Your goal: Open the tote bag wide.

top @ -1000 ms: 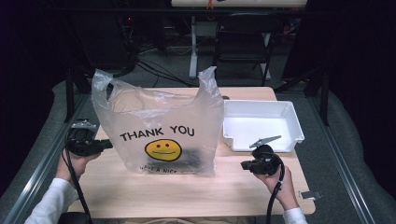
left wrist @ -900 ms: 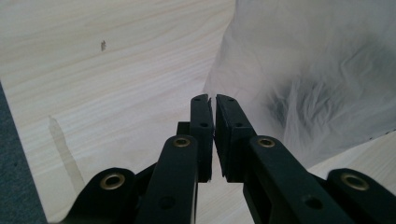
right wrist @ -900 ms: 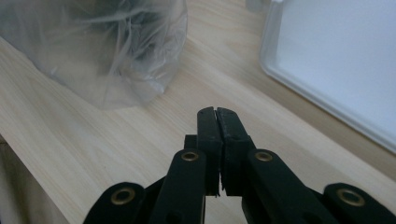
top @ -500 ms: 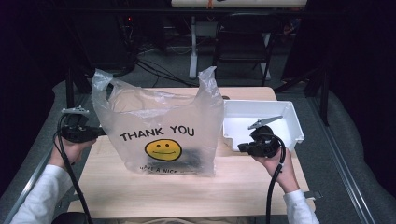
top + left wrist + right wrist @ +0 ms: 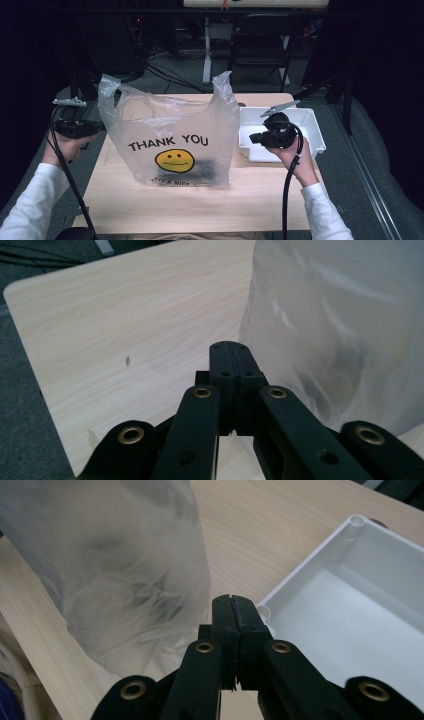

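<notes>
At the near edge of the desk (image 5: 200, 205) we hold our two arms apart, one on either side of the plastic bag (image 5: 175, 135). Our left tongs (image 5: 97, 128) sit just beside the bag's left flank; in the left gripper view the pads (image 5: 231, 370) are pressed flat against each other with nothing between them. Our right tongs (image 5: 254, 138) hang over the gap between the bag and the white tray (image 5: 312, 125), and in the right gripper view they too (image 5: 233, 617) are fully closed on nothing.

Between us, the bag stands upright in the middle of the desk, its printed smiley side toward us and something dark (image 5: 200, 169) lying at its bottom. Both handles (image 5: 222, 82) stick up free, and neither is gripped.

Farther right, the tray looks bare inside.

We judge that the loading is probably behind us, since the contents are in the bag and the tray holds nothing. What seems left is the handling of the bag itself: we would have to open the tongs and take the handles, and that has not yet begun.
</notes>
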Available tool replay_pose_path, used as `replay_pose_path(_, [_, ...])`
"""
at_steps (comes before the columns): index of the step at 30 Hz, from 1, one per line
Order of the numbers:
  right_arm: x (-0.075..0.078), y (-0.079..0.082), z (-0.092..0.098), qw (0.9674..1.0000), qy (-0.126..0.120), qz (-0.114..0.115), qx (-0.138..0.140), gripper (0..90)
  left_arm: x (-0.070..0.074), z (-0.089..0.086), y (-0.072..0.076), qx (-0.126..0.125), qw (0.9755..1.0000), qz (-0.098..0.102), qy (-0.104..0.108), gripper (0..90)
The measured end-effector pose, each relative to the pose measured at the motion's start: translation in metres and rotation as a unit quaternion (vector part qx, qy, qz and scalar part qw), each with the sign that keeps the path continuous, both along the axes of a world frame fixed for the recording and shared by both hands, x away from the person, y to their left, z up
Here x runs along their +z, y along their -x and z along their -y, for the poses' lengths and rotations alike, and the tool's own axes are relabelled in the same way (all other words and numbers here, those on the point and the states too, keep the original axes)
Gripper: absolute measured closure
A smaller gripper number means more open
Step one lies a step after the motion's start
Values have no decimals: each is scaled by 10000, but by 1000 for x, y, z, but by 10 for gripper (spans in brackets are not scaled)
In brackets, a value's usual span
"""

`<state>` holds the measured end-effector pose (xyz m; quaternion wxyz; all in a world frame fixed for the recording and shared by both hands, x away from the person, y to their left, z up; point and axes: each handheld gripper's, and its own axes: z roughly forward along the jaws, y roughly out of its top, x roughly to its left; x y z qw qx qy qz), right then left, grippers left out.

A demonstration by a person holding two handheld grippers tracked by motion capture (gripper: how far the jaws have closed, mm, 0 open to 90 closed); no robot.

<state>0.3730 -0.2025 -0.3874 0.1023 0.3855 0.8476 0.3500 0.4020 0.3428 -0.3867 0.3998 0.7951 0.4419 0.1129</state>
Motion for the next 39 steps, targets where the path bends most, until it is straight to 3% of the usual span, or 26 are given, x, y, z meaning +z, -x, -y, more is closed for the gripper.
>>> replay_pose_path(15, [41, -16, -10, 9994, -155, 268, 157, 895, 44, 5, -13, -199, 9993, 305, 118, 900])
replay_pose_path(26, [63, -21, -17, 9982, -334, 411, 280, 895, 61, 12, -15, -439, 9979, 394, 266, 900])
replay_pose_path(30, [74, -23, -21, 9970, -495, 500, 317, 895, 69, 16, -16, -598, 9960, 406, 518, 900])
replay_pose_path(36, [84, -24, -28, 9954, -601, 612, 432, 895, 72, 23, -17, -702, 9956, 409, 461, 900])
replay_pose_path(39, [92, -24, -34, 9941, -694, 660, 510, 895, 75, 25, -18, -749, 9949, 422, 529, 900])
